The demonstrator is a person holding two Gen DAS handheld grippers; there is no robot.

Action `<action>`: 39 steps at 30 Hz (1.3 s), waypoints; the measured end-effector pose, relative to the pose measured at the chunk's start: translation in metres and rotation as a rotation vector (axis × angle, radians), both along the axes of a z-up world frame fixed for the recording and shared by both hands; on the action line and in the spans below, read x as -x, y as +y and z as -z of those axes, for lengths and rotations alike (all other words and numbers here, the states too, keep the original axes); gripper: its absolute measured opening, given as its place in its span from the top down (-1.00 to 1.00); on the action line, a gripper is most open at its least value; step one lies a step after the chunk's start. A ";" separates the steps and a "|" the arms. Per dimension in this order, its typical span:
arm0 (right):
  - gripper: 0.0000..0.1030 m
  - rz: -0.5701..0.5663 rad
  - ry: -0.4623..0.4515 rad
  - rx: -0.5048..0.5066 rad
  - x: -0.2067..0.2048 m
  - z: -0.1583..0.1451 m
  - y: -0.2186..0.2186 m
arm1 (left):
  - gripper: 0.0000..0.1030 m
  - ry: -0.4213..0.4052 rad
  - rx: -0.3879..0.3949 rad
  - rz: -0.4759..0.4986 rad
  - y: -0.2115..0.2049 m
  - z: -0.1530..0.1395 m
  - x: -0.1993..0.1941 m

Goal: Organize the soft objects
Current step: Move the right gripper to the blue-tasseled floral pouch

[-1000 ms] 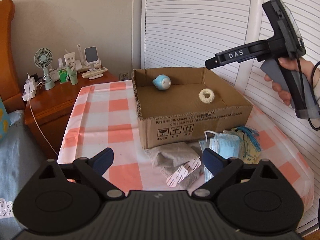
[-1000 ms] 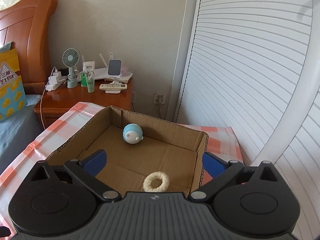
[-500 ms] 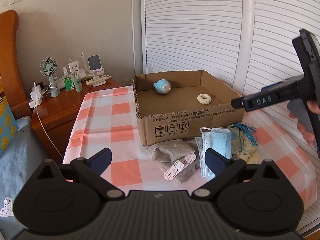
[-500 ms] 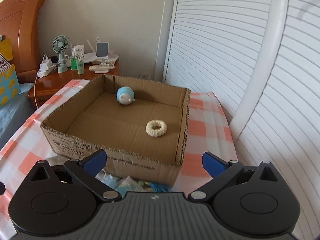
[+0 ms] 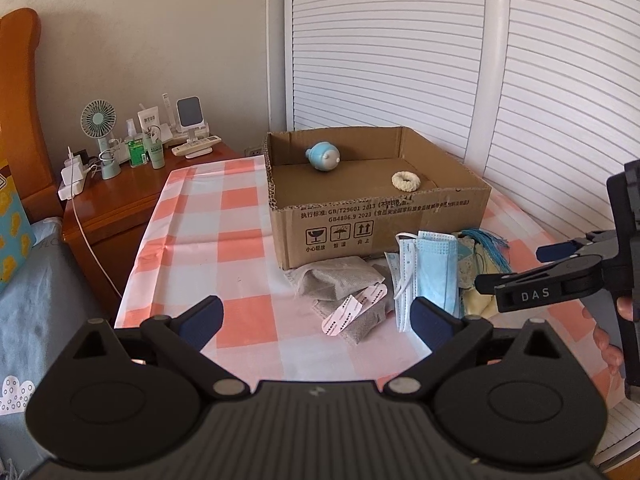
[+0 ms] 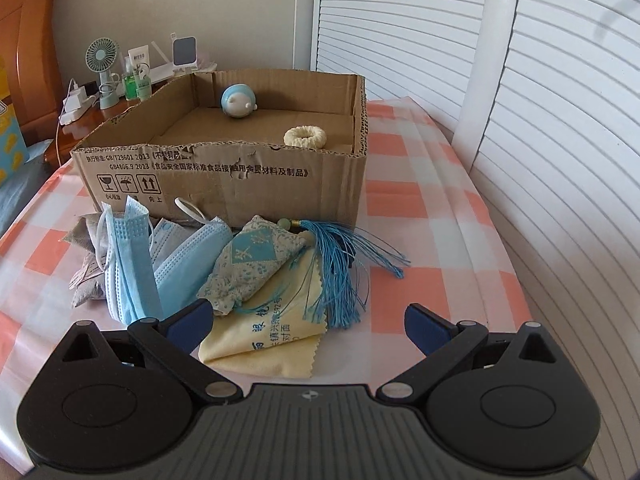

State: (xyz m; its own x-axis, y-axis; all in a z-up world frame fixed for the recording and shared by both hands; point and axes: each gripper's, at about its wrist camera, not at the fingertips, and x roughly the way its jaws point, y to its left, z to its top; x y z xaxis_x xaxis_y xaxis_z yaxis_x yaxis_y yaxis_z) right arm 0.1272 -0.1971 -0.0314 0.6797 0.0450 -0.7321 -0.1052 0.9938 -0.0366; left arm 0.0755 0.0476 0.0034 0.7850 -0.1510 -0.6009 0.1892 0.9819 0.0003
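An open cardboard box point(image 5: 376, 224) point(image 6: 224, 184) on the checked table holds a blue round toy point(image 5: 323, 156) point(image 6: 239, 101) and a cream ring point(image 5: 405, 180) point(image 6: 305, 136). In front of the box lie blue face masks point(image 5: 430, 276) point(image 6: 132, 256), a grey pouch point(image 5: 340, 280), a patterned sachet point(image 6: 252, 264) with a blue tassel point(image 6: 340, 276), and a yellow cloth point(image 6: 272, 332). My left gripper point(image 5: 316, 318) is open and empty, low over the table's near edge. My right gripper point(image 6: 306, 320) is open and empty just above the yellow cloth; it also shows in the left wrist view point(image 5: 516, 274).
A wooden nightstand point(image 5: 116, 200) at the left carries a small fan point(image 5: 98, 120), bottles, chargers and a remote. White louvred doors point(image 5: 440, 60) stand behind and to the right of the table. A bed with blue bedding point(image 5: 28, 280) lies at the left.
My right gripper has pulled back from above the box and come down to the pile in front of it. My left gripper has drawn back a little. Both stay open.
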 end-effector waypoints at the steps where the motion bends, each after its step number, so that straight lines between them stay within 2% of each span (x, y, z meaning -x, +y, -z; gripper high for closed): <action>1: -1.00 0.006 -0.007 0.005 -0.004 -0.001 0.002 | -0.93 0.002 -0.001 -0.002 0.000 0.000 0.000; 6: -1.00 0.009 -0.017 -0.009 -0.028 0.002 0.011 | -0.93 0.022 -0.006 -0.007 -0.001 0.004 -0.002; 12: -1.00 -0.010 -0.013 0.050 -0.042 0.013 0.025 | -0.93 0.038 -0.013 -0.010 -0.001 0.008 -0.003; 25: -1.00 0.069 -0.030 0.108 -0.011 0.013 -0.005 | -0.93 0.048 -0.009 0.010 -0.005 0.012 -0.005; 35: -1.00 -0.023 -0.088 0.110 0.003 0.016 0.012 | -0.93 0.072 -0.013 0.005 -0.006 0.018 -0.008; 39: -1.00 -0.068 -0.083 0.094 0.002 0.020 0.019 | -0.93 0.087 -0.009 0.005 -0.006 0.022 -0.013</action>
